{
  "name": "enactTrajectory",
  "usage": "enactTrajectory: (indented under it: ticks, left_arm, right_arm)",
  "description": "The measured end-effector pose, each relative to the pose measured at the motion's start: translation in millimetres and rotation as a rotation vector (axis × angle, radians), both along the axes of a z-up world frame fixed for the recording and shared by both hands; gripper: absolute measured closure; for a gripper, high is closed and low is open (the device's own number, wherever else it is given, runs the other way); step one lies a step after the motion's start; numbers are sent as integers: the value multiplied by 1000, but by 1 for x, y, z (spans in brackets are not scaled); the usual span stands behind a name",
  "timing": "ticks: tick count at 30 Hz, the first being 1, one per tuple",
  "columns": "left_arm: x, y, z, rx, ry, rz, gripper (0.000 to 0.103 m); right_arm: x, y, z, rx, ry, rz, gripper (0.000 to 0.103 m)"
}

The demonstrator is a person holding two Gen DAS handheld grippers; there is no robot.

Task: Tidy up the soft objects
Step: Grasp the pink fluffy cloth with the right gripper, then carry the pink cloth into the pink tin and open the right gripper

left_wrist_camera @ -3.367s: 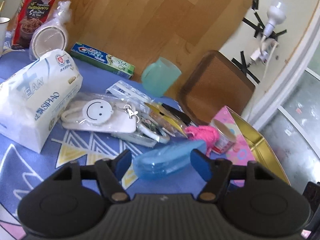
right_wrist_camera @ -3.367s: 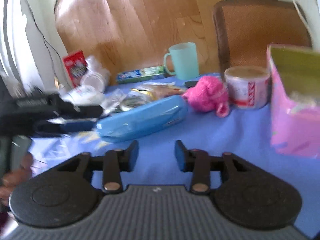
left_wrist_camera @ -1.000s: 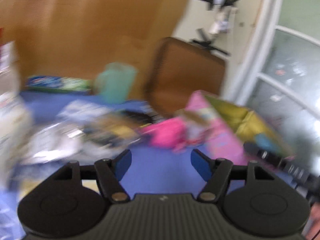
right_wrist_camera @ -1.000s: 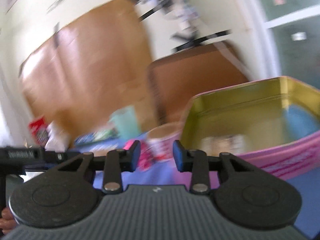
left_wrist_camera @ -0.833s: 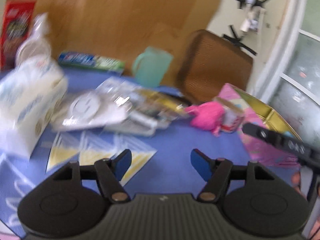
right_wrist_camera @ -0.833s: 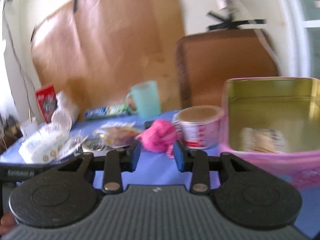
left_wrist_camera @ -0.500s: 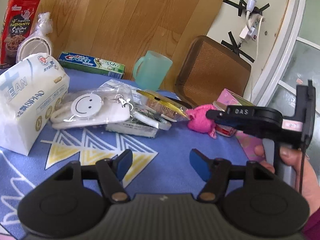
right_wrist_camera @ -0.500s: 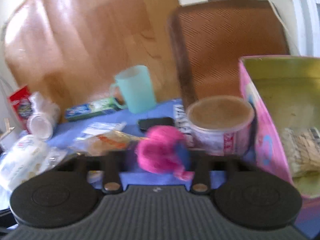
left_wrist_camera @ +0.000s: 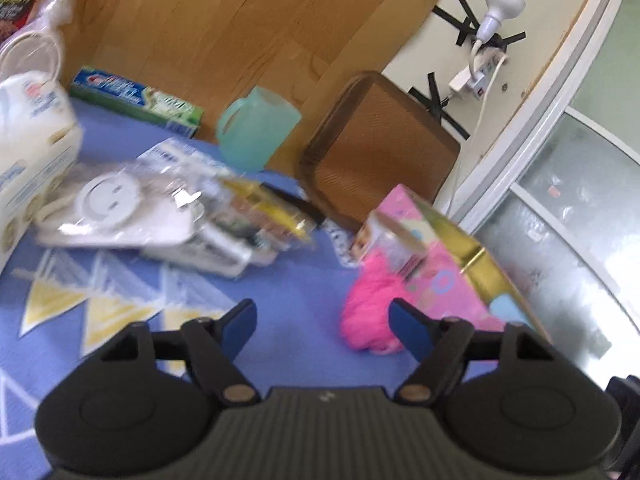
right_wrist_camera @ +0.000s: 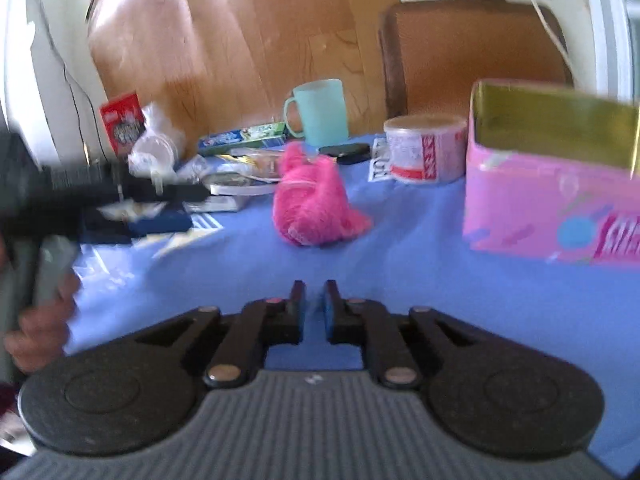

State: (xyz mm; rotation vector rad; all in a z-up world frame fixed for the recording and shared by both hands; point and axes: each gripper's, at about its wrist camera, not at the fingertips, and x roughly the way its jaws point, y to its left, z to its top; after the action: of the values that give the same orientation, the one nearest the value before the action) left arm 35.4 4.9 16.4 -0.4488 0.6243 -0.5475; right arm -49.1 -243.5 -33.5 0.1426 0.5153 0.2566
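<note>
Pink fluffy toy [right_wrist_camera: 314, 200] sits loose on the blue cloth [right_wrist_camera: 400, 272], center of right wrist view, near but apart from the pink tin [right_wrist_camera: 552, 208] at right edge. In left wrist view it's lower right, just ahead of the right-hand fingertip.

Left gripper [left_wrist_camera: 322, 322]: fingers wide open, empty, aimed toward the toy. Right gripper [right_wrist_camera: 312, 308]: fingers nearly closed w/ a thin gap, nothing btwn them.

Progress, my guess: something light blue shows inside the tin in left view, prob. already stowed; toy still out, so grab + drop-in remain.

Surface: patterned blue tablecloth, cluttered w/ mint mug [left_wrist_camera: 256, 128], toothpaste box [left_wrist_camera: 136, 98], tissue pack [left_wrist_camera: 28, 136], small tub [right_wrist_camera: 424, 148]. Room: wood panel wall, brown chair [left_wrist_camera: 380, 148], bulb at upper right.
</note>
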Motion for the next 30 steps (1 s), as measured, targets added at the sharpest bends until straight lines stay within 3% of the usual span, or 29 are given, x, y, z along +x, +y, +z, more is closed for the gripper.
enactTrajectory:
  ticks: [1,2,3,6,8,10,11,12,14,17,21,23,25,27,28,30]
  left_arm:
    - [1,-8,6,12,-19,-18,26]
    - [1,-16,11,29,-33,-33,24]
    - [3,-25,14,52,-42,-45,17]
    - [12,-54,18,128,-65,-71,12]
    - [25,-71,14,155,-39,-93,21]
    - [35,-82,4,157,36,-135,62]
    - [36,-85,0,159,54,-130,61]
    - [31,-85,1,157,39,-122,62]
    - [21,-86,8,133,22,-143,63]
    - [7,-97,34,61,-46,-210,64]
    - [0,-146,64,87,-155,-307,60]
    - [2,-179,70,118,-173,-349,59]
    - [8,-207,69,138,-168,-369,49]
    - [12,-224,63,160,-146,-338,39]
    - [12,-227,59,165,-134,-325,39]
    - [11,-226,53,160,-114,-326,39]
  right_arm:
    - [5,0,1,12,3,4,62]
    - [11,0,2,16,3,9,38]
    - [16,2,3,10,-2,8,25]
    - [44,9,6,-34,-20,-9,24]
    - [58,11,7,-32,-14,-12,25]
    - [70,13,5,-10,24,25,40]
    - [74,14,3,-14,55,32,54]
    - [70,15,2,-22,37,25,57]
    - [51,16,8,-34,-9,0,57]
    - [13,14,23,-85,-168,-88,57]
    - [2,-21,35,-100,-292,-246,57]
    - [2,-41,38,-124,-293,-327,57]
    - [6,-62,39,-120,-271,-408,56]
    - [12,-82,36,-141,-259,-520,42]
    - [14,-89,34,-155,-241,-570,37]
    - [14,-106,30,-146,-226,-616,35]
